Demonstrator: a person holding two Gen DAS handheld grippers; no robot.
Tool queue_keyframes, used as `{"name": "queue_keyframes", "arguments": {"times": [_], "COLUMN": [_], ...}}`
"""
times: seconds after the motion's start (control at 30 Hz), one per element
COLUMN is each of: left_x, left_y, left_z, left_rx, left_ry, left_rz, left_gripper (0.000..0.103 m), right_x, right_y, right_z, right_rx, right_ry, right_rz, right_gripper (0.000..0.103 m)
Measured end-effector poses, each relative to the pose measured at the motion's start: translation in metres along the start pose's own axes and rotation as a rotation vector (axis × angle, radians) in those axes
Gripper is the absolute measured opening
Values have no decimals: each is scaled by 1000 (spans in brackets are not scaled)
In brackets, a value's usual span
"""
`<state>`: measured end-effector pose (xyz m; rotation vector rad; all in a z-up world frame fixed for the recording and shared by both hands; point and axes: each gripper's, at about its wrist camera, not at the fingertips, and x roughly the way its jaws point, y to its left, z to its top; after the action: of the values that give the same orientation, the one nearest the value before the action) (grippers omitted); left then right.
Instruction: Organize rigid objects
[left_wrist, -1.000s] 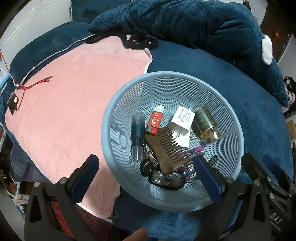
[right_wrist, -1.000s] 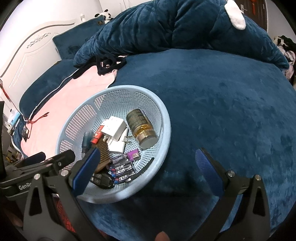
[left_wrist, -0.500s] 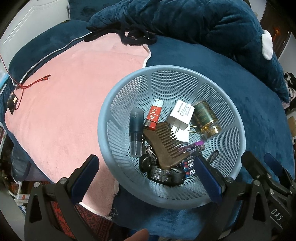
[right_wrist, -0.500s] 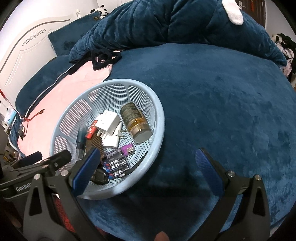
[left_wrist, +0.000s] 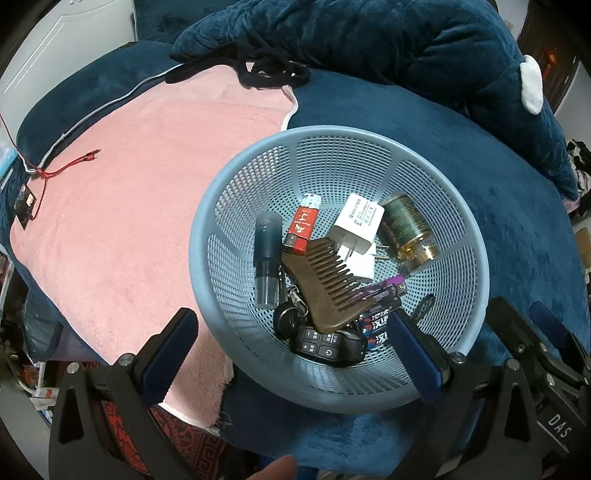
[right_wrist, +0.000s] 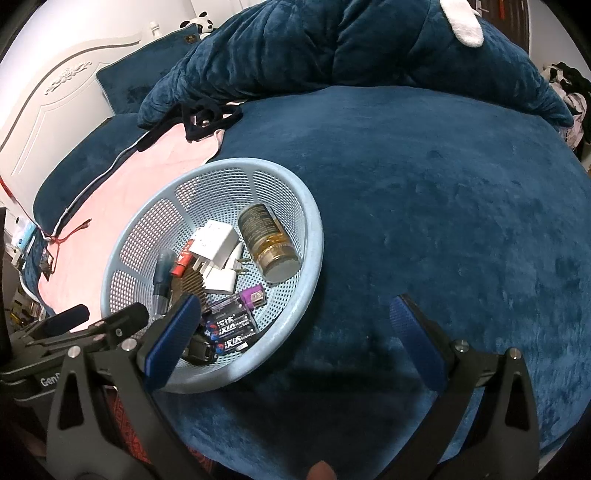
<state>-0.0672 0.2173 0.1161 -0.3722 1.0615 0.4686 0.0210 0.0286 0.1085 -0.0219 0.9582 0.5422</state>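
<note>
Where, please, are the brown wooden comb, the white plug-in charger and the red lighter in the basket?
Brown wooden comb (left_wrist: 325, 284): left wrist view, on its solid back above the teeth.
White plug-in charger (left_wrist: 356, 223): left wrist view, on its printed face.
Red lighter (left_wrist: 303, 229): left wrist view, on its red body.

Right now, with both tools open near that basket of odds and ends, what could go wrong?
The comb lies on top of the key fob and batteries, so pulling those first could drag it along. The basket sits on soft bedding, so a push from the left tool might tip it. The small bottle lies on its side and may roll if bumped.
</note>
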Motion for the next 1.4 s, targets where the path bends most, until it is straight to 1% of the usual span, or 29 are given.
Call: {"name": "queue_keyframes", "arguments": {"times": [1.4], "left_x": [0], "left_y": [-9], "left_z": [-1], "left_rx": [7], "left_ry": [0], "left_rz": [-4], "left_gripper": [102], "right_x": [-2], "right_y": [0], "right_z": [-3], "right_rx": [3], "right_ry": [0], "right_rz": [-2], "right_gripper": [103]}}
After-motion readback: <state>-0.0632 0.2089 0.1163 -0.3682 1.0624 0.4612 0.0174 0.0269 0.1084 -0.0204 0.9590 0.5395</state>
